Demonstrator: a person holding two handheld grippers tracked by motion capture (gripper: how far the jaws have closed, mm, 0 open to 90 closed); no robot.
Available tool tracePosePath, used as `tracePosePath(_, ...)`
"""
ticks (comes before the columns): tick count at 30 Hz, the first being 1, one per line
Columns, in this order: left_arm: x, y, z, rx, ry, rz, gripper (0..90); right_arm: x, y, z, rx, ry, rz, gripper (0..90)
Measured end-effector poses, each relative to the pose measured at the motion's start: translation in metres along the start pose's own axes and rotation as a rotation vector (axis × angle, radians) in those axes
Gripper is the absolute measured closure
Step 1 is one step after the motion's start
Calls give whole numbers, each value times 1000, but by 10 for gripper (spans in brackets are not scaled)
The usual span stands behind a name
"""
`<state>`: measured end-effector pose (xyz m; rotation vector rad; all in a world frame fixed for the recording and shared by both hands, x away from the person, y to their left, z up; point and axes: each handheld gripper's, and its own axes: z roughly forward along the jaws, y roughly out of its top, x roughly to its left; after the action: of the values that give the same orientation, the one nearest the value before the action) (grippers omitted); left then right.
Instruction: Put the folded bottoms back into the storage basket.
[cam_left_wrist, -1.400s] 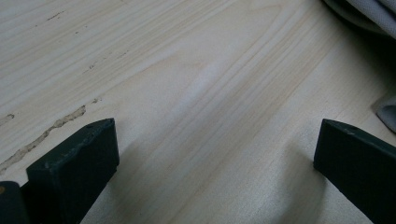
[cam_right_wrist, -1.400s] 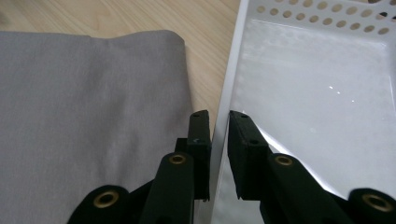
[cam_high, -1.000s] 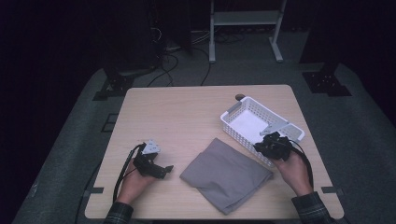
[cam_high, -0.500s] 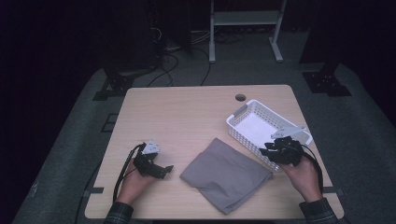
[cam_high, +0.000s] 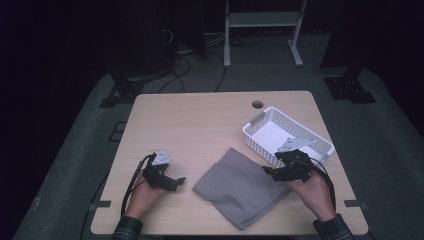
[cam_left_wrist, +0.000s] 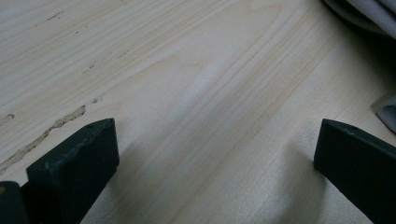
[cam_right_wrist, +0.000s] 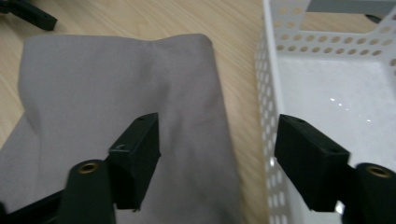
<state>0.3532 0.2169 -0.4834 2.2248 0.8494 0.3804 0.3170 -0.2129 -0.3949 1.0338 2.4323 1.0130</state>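
From the high view, we see the right claw (cam_high: 274, 172) has come back off the basket (cam_high: 260, 135) and now hangs over the right edge of the grey cloth (cam_high: 235, 187), which lies folded at the near middle of the worktop (cam_high: 200, 120). We judge the cloth is the next thing to be picked up, perhaps for the basket, which sits empty just right of it. The left claw (cam_high: 176, 181) has not moved; it rests near left, apart from the cloth.

In the left claw view, we see its jaws spread wide over bare wood, gripping nothing, with cloth (cam_left_wrist: 373, 14) at the far right corner.

In the right claw view, its jaws stand released, one above the cloth (cam_right_wrist: 116, 102), the other above the basket wall (cam_right_wrist: 268, 112). That wall stands close enough to hinder a clean pinch.
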Motion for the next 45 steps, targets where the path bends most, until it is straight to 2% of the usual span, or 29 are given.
tracePosePath(4, 0, 0, 0, 2, 0, 0, 0, 9, 3, 5, -3, 2, -19, 200)
tracePosePath(7, 0, 0, 0, 0, 0, 0, 0, 15, 4, 10, -4, 14, -14, 135)
tracePosePath(9, 0, 0, 0, -3, 0, -4, 0, 16, 4, 10, -5, 14, -14, 127)
tracePosePath(10, 0, 0, 0, -3, 0, -4, 0, 18, 4, 13, -11, 38, -12, 118)
tracePosePath(12, 0, 0, 0, -3, 0, -3, 0, 19, 4, 15, -14, 48, -18, 92)
tracePosePath(14, 0, 0, 0, -3, 0, -3, 0, 25, 4, 21, -1, 58, -26, 9)
tracePosePath(18, 0, 0, 0, -1, 0, -3, 0, 32, 4, 28, 14, 73, -43, 0)
tracePosePath(27, 0, 0, 0, -3, 0, -4, 0, 44, 5, 38, 2, 123, -65, 0)
tracePosePath(34, 0, 0, 0, -3, 0, -3, 0, 58, 4, 56, 16, 155, -88, 0)
tracePosePath(45, 0, 0, 0, -3, 0, -2, 0, 69, -3, 81, 45, 185, -107, 0)
